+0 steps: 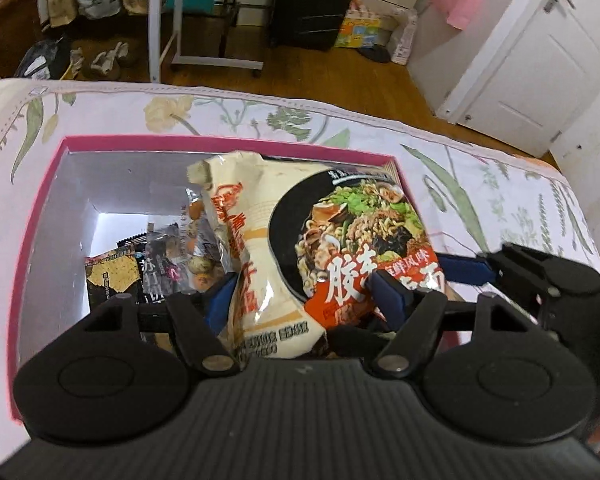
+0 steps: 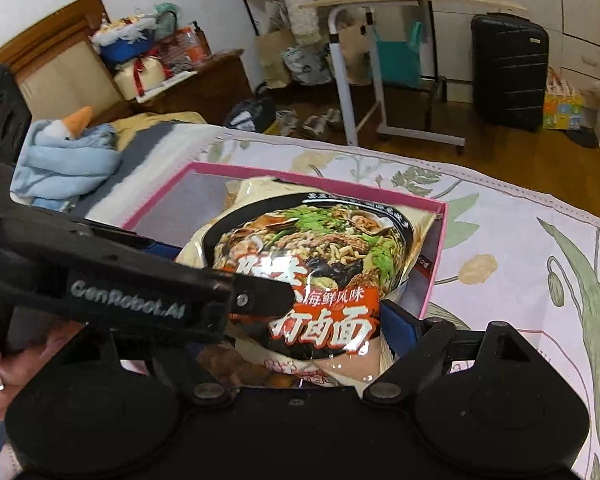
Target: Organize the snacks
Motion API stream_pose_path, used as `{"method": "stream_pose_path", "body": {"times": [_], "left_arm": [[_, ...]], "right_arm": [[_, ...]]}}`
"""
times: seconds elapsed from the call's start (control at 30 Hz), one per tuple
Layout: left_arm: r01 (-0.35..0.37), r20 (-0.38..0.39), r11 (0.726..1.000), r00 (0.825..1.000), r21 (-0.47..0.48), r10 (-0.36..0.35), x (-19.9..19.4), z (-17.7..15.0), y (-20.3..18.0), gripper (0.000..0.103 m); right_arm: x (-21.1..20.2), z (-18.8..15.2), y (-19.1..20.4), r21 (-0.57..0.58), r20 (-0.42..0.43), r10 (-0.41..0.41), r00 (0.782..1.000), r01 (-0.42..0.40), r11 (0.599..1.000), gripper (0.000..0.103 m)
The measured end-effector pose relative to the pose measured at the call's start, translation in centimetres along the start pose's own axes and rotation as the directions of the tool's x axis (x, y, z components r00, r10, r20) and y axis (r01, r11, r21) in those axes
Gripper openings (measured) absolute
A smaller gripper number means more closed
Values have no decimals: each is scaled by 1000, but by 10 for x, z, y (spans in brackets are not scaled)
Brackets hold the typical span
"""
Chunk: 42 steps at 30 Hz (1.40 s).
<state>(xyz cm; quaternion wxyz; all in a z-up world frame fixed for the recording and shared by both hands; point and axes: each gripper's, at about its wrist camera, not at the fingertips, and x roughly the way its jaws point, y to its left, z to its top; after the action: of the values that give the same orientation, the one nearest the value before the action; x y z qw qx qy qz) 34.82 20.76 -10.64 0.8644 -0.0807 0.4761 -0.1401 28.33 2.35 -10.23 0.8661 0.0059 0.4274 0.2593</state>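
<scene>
You have both grippers' fingers clamped on the instant-noodle packet (image 1: 332, 240), half inside the pink box (image 1: 40, 184) on the bed; next, lower it flat beside the smaller snacks (image 1: 156, 264), then release.

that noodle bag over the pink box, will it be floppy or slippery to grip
Probably floppy: the noodle bag creases and folds between the left tool fingers. Likely slick too, since its film shows glare. It seems light and puffy, so it may settle loosely on the snacks in the box.
</scene>
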Motion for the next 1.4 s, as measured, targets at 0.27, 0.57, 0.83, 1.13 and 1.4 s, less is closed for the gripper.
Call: {"method": "stream_pose_path", "body": {"times": [0.27,0.57,0.83,1.13,1.4], "left_arm": [[-185,88,973,981,136,174,2,-13,-32,73],[-208,218,976,957,69,189,-54,-48,-49,73],[-290,331,947,915,140,231,-117,-63,-106,73],[-230,342,964,924,135,173,-161,-91,-149,74],[-197,383,979,909,50,163,-171,-134,-160,79]], "right_arm": [[-11,-21,11,-87,42,-74,996,78,993,87],[-99,-55,-2,-60,171,-38,985,49,997,88],[-167,-71,-29,27,225,-74,972,70,997,88],[-227,-94,-39,69,275,-198,941,186,980,89],[-253,-125,-36,107,269,-269,925,249,963,89]]}}
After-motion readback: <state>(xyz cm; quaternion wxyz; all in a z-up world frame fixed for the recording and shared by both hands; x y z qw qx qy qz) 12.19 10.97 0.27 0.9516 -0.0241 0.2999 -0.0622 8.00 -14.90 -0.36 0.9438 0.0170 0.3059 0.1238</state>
